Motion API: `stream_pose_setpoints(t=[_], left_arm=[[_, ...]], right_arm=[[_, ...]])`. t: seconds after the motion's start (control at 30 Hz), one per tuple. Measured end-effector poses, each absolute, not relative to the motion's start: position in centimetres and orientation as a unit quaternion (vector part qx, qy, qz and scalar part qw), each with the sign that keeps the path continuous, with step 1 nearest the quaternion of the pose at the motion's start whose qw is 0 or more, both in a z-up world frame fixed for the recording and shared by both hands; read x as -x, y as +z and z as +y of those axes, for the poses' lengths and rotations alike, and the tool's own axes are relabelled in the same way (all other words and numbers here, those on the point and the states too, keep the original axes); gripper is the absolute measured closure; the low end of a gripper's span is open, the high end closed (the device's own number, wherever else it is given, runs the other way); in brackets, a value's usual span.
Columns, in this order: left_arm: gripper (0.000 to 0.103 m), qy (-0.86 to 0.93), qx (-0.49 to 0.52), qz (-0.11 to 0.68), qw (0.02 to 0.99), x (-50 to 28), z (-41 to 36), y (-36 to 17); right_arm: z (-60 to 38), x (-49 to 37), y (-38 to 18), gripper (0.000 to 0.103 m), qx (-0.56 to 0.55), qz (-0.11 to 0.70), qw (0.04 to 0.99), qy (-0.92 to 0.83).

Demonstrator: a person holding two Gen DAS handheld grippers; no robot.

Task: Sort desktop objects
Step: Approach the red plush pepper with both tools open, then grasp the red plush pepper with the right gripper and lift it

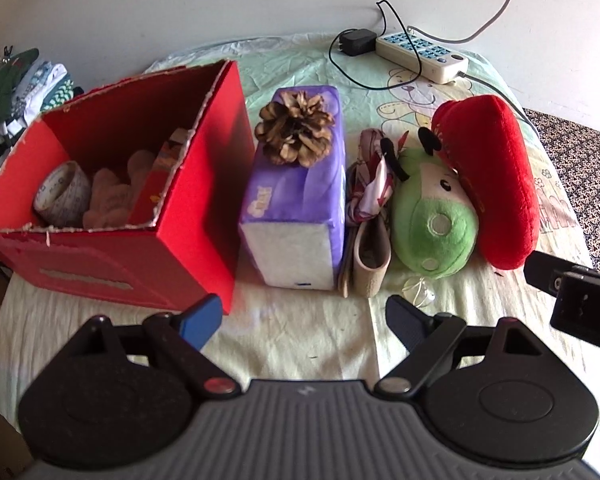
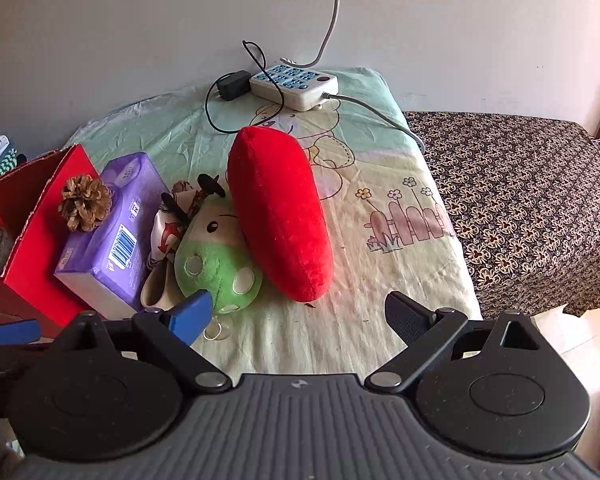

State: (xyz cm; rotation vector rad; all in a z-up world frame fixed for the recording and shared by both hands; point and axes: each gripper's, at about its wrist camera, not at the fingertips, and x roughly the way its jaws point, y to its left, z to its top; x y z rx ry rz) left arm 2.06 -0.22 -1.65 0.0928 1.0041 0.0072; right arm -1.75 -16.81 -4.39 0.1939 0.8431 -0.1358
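Observation:
A red cardboard box [image 1: 112, 264] stands at the left, holding a tape roll [image 1: 62, 194], a brown plush and a red packet. Next to it lies a purple tissue pack [image 1: 300, 196] with a pine cone [image 1: 296, 128] on top. To its right are a patterned cloth [image 1: 370, 176], a beige pouch [image 1: 370, 260], a green plush toy [image 1: 432, 228] and a red plush cushion [image 1: 496, 176]. My left gripper [image 1: 304, 320] is open and empty, in front of the tissue pack. My right gripper [image 2: 300, 316] is open and empty, just before the cushion [image 2: 280, 212] and green plush [image 2: 216, 268].
A white power strip [image 1: 422, 54] and a black adapter [image 1: 356, 42] with cables lie at the back by the wall. Folded clothes [image 1: 16, 84] are at the far left. A patterned dark cloth [image 2: 520, 208] covers the surface to the right of the table.

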Motion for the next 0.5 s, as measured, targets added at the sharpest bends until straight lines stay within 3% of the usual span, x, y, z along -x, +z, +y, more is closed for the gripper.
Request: stream_pose_setpoints(t=[0.5], left_arm=[[0.015,-0.003,-0.067,0.479,0.875,-2.6,-1.4,-1.9]], right_arm=[[-18.0,1.1,-5.0,0.008,-0.112,0.415,0.900,-0.070]])
